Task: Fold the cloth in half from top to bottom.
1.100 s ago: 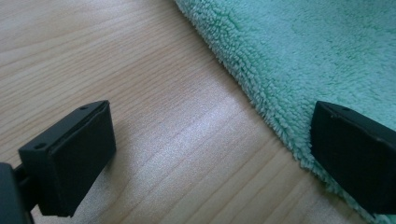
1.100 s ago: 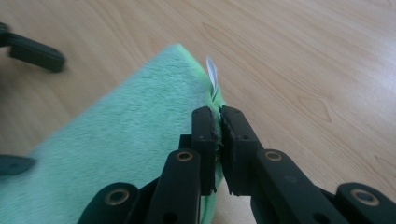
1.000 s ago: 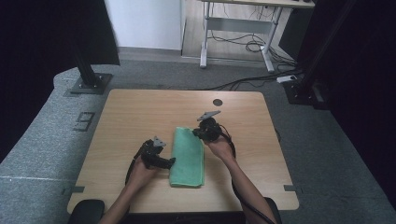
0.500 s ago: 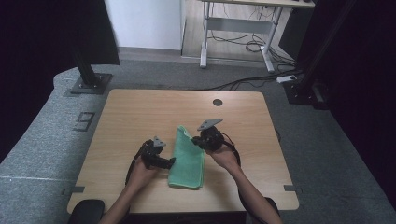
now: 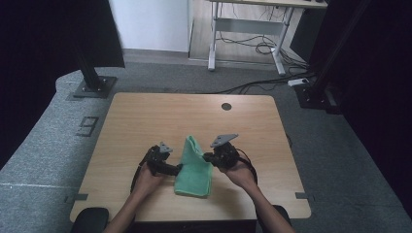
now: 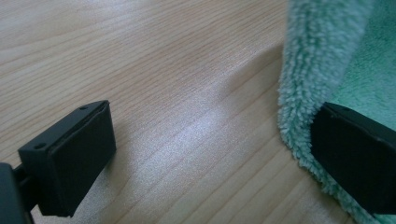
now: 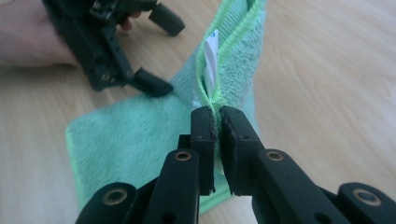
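Note:
A green towel (image 5: 195, 175) lies on the wooden table (image 5: 145, 121) near the front edge, its far end pulled up into a peak. My right gripper (image 5: 207, 158) is shut on that raised hem; in the right gripper view its jaws (image 7: 215, 116) pinch the bright green border just below a white label (image 7: 211, 56). My left gripper (image 5: 176, 168) stands open at the towel's left edge. In the left gripper view (image 6: 212, 121) one jaw rests on the fluffy towel (image 6: 327, 46) and the other on bare wood. The left gripper (image 7: 121, 56) also appears beyond the towel (image 7: 121, 135) in the right gripper view.
A round cable hole (image 5: 226, 106) sits near the table's far edge. Behind the table on the grey floor are a black stand base (image 5: 92, 87), a white desk frame (image 5: 243, 29) and cables (image 5: 262, 82).
My right gripper has moved toward the person with the towel's far end in it, lifting that end into a peak over the rest. The left gripper has stayed put.

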